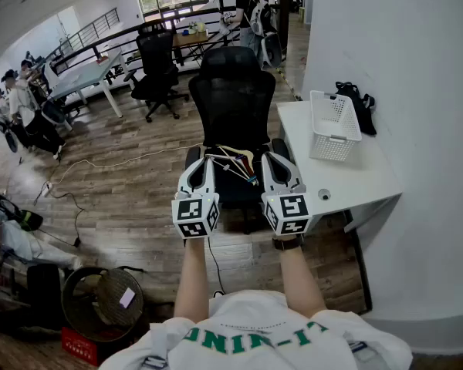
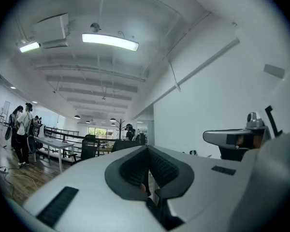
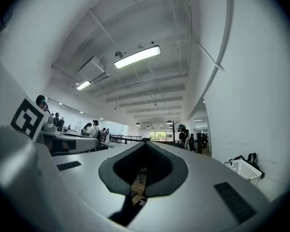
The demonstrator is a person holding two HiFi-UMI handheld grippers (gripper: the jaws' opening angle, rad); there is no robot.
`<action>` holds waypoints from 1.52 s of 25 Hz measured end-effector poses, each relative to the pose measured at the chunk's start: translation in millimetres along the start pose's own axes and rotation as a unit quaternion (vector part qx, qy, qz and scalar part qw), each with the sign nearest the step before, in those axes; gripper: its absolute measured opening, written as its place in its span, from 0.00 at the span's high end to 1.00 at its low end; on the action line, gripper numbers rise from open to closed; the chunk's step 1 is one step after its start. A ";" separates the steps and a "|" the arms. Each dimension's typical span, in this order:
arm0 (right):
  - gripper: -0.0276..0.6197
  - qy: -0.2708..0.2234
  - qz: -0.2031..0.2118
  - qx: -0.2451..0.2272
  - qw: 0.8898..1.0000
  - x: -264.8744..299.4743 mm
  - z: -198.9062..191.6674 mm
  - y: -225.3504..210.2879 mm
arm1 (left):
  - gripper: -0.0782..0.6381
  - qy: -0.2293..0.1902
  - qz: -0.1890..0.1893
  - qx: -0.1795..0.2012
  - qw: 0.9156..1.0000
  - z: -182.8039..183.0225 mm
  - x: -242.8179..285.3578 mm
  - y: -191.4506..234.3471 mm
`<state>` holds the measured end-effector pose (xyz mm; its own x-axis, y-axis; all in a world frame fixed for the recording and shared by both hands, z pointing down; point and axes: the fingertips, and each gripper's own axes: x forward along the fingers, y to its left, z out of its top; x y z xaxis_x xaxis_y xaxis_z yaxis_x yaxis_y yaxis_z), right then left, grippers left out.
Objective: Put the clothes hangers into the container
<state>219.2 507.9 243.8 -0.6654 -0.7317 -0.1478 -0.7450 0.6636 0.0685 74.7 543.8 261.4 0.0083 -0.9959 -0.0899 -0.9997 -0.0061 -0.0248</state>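
Note:
Several clothes hangers [image 1: 237, 160], thin wire ones and a wooden one, lie in a pile on the seat of a black office chair [image 1: 233, 99]. My left gripper [image 1: 205, 162] and right gripper [image 1: 273, 160] are held level, side by side, on either side of the pile and just above the seat. In the left gripper view the left gripper [image 2: 147, 150] has its jaws together, with nothing seen between them. The right gripper [image 3: 144, 146] is shut as well and looks empty. A white mesh basket [image 1: 333, 126] stands on the white table to the right and also shows as the basket [image 3: 244, 169].
The white table [image 1: 347, 177] stands against a white wall at the right. A round basket [image 1: 100, 299] and cables lie on the wooden floor at the lower left. More chairs, desks and several people are farther back in the room.

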 end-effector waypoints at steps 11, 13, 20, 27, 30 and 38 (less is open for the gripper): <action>0.92 0.084 0.045 0.074 0.993 -13.5 -59.1 -23.5 | 0.87 0.038 0.019 0.019 0.999 -33.6 12.8 -40.1; 0.92 0.091 0.055 0.077 0.991 -10.9 -64.4 -24.4 | 0.87 0.037 0.017 0.006 0.999 -36.0 21.2 -41.0; 0.92 0.088 0.050 0.077 0.992 34.2 -74.9 -39.7 | 0.87 0.038 -0.010 0.014 0.999 -50.2 71.4 -35.0; 0.92 0.100 0.037 0.060 0.992 144.0 -104.0 -58.4 | 0.87 0.027 -0.030 0.020 0.999 -68.4 172.2 21.7; 0.93 0.108 0.035 0.056 0.992 212.2 -110.2 -58.9 | 0.87 0.029 -0.040 0.020 0.999 -69.8 226.1 64.0; 0.92 0.130 0.037 0.051 0.989 372.7 -131.3 -56.5 | 0.87 0.029 -0.053 -0.003 0.998 -74.7 351.4 170.5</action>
<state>7.0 177.2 314.3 -0.7169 -0.6876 0.1146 -0.6945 0.7188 -0.0314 -94.6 186.1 299.9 0.1126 -0.9932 -0.0284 -0.9934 -0.1119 -0.0249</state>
